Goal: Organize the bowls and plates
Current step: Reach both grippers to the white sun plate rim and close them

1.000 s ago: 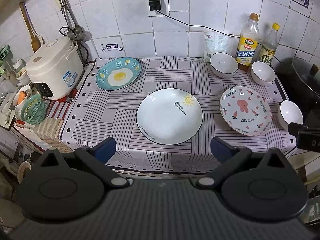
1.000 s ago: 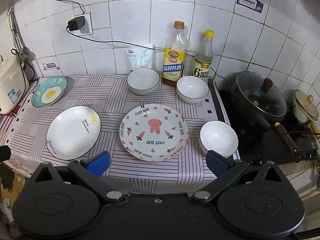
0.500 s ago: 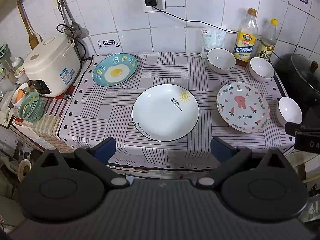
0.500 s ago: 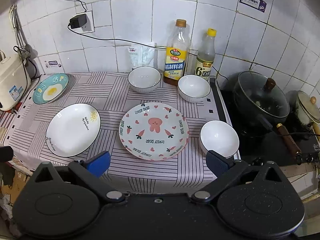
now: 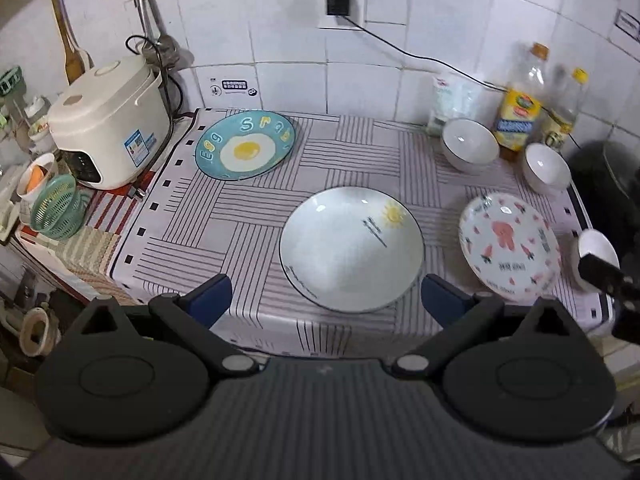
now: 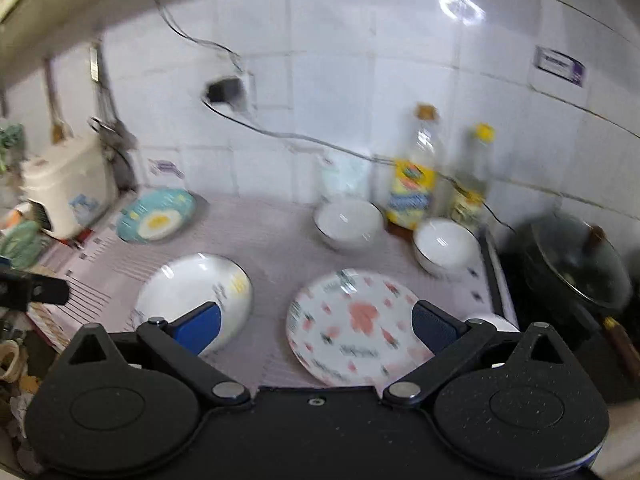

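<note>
Three plates lie on the striped cloth: a blue egg plate (image 5: 245, 145) (image 6: 157, 214) at the back left, a white sun plate (image 5: 351, 249) (image 6: 188, 294) in the middle, and a pink rabbit plate (image 5: 509, 246) (image 6: 352, 326) to the right. Two white bowls (image 5: 469, 149) (image 5: 546, 167) stand at the back by the bottles, and a third bowl (image 5: 596, 254) sits at the right edge. My left gripper (image 5: 326, 300) hangs open before the sun plate. Over the rabbit plate's near rim, my right gripper (image 6: 316, 326) is open and empty.
A rice cooker (image 5: 110, 120) and a green basket (image 5: 56, 212) stand at the left. Two bottles (image 5: 520, 100) (image 5: 564, 108) and a white packet (image 5: 450, 98) line the tiled back wall. A dark pot with a glass lid (image 6: 576, 268) sits on the stove to the right.
Both grippers moved in toward the counter, the right view tilting up and blurring. The dishes stay where they were.
</note>
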A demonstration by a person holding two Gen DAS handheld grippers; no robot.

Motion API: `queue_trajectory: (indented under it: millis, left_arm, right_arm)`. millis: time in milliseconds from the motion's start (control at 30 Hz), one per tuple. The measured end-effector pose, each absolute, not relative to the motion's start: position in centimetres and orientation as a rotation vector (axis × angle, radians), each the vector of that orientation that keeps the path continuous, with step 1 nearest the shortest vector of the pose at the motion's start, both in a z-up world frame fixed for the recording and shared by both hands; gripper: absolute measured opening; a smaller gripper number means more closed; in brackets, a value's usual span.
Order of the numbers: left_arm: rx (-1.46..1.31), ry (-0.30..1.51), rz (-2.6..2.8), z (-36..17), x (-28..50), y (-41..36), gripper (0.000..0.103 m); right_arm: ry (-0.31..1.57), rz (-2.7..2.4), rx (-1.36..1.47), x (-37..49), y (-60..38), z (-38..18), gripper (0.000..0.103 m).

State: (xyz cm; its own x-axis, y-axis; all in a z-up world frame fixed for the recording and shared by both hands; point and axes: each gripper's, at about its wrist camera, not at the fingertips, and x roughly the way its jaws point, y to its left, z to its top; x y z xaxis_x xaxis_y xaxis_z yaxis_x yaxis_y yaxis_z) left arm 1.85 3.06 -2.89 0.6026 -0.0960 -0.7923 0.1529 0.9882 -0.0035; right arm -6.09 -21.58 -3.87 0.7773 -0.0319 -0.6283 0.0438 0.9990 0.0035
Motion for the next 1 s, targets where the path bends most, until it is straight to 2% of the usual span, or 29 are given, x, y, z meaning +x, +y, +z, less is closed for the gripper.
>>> queue_trajectory:
  millis: [133,267,400,467,600,733,800,867,967,1000]
  left_arm:
    - [0.049,0.953,-0.171,-5.7,5.3,4.7,0.102]
    - [0.044,0.981,-0.172,-10.0,8.6,5.5,0.099]
    - [0.000,1.042,-0.188,-15.1,11.3,6.1,0.092]
    - [-0.006,1.083,-0.174,-17.5,12.3,6.5,0.084]
    - [-0.030,1.130,-0.155,-21.0,13.9,7.3,0.080]
    - [-0.062,1.154,-0.184,-23.1,15.2,7.8,0.058]
    - [-0.076,1.149,-0.208,-23.6,15.6,7.9,0.052]
    - [-0.095,1.142,-0.218,-23.7,16.1,8.0,0.042]
    - [-0.107,1.130,-0.237,-24.0,16.5,8.3,0.028]
    - [-0.114,1.131,-0.247,-24.2,16.6,8.2,0.028]
  right_arm:
    - [0.661,0.037,0.054,-3.7,-21.2,-5.8,0.102]
    - [0.702,0.144,0.138,-0.6,-20.2,-9.4,0.087]
    - [0.730,0.200,0.196,1.9,-18.6,-14.3,0.081]
    - [0.749,0.228,0.210,2.5,-17.7,-16.3,0.075]
    - [0.822,0.247,0.273,3.6,-16.7,-20.4,0.066]
    - [0.846,0.242,0.331,4.7,-16.4,-23.2,0.058]
    - [0.825,0.236,0.334,5.1,-16.3,-23.6,0.054]
    - [0.810,0.223,0.326,5.6,-16.2,-23.7,0.044]
    - [0.800,0.189,0.300,6.1,-16.2,-23.7,0.036]
    - [0.800,0.182,0.290,6.1,-16.3,-23.7,0.033]
